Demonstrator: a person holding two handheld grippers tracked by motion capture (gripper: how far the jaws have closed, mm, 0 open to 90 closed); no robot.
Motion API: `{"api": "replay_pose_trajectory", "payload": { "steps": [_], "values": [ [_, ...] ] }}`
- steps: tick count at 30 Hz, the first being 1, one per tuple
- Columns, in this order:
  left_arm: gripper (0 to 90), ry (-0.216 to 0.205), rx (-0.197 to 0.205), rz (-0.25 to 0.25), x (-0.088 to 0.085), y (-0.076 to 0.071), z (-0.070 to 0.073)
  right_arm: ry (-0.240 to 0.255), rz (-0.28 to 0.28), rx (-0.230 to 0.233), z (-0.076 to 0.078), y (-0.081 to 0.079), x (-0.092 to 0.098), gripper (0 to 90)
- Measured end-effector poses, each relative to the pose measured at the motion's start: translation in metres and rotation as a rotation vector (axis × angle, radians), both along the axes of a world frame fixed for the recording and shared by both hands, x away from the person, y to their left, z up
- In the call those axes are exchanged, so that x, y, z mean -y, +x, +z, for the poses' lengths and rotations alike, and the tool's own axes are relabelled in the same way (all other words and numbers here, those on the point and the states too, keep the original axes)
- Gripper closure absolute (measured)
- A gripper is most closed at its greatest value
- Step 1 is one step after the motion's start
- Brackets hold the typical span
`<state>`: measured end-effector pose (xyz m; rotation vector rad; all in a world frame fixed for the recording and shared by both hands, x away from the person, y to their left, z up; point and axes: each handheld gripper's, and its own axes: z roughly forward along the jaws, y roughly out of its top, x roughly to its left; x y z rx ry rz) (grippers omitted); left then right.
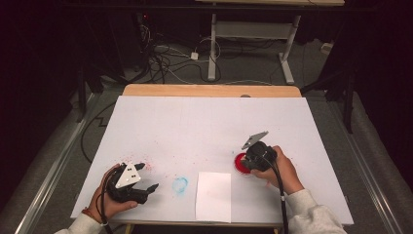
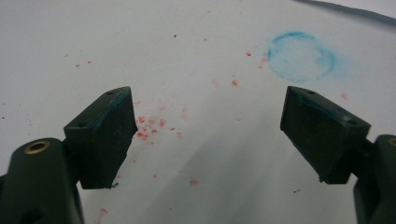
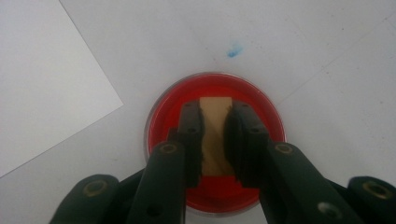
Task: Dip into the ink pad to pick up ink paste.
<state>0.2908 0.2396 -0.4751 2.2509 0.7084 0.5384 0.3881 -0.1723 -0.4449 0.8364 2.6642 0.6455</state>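
Bench (image 1: 209, 117) notes, working left to right.

Left gripper (image 1: 146, 176) lies low at the near left corner, jaws wide apart with nothing between them. In the left gripper view its pads carry a bluish smear along the edges, and below them the white cover is speckled with red flecks (image 2: 149, 126). My left hand (image 1: 109, 195) cups the body from underneath, wrist resting near the bench edge, jaws aimed right toward the middle. I judge it parked there to stay clear of the work.

Blue ring stain (image 1: 179, 185) sits just right of that gripper, a faint round print on the cover; it reads as a stamp mark. Next comes the sheet of paper (image 1: 213, 196), flat, near the front edge, lying between the stain and the ink pad. Blank as far as I can tell, so likely waiting for a print.

Red ink pad (image 3: 214, 140), a round dish, sits right of the paper, apart from its corner. Right gripper (image 3: 214, 135) points straight down over it, jaws narrow and clamped on a small wooden stamp (image 3: 215, 135). The block stands upright over the red; whether its face touches the ink I cannot tell. My right hand (image 1: 282, 170) wraps the body from the near side, forearm coming up from the bottom right. Holding it vertical should load the face evenly.
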Motion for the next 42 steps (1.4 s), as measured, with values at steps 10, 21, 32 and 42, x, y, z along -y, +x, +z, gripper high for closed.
{"api": "replay_pose_trajectory", "payload": {
  "steps": [10, 21, 32, 42],
  "values": [
    [17.8, 0.003, -0.002, -0.001, 0.000, 0.000, 0.000, 0.015, 0.005, 0.001, -0.001, 0.000, 0.002, 76.3],
    [17.7, 0.001, -0.005, 0.002, -0.001, 0.002, -0.001, 0.046, 0.042, 0.034, 0.006, -0.002, 0.005, 76.3],
    [17.6, 0.002, -0.001, 0.002, -0.001, 0.002, -0.001, 0.107, 0.041, 0.129, 0.041, -0.016, 0.010, 76.4],
    [17.6, 0.002, -0.004, -0.001, 0.000, 0.002, -0.001, 0.145, 0.044, 0.177, 0.064, -0.028, 0.014, 76.4]
  ]
}}
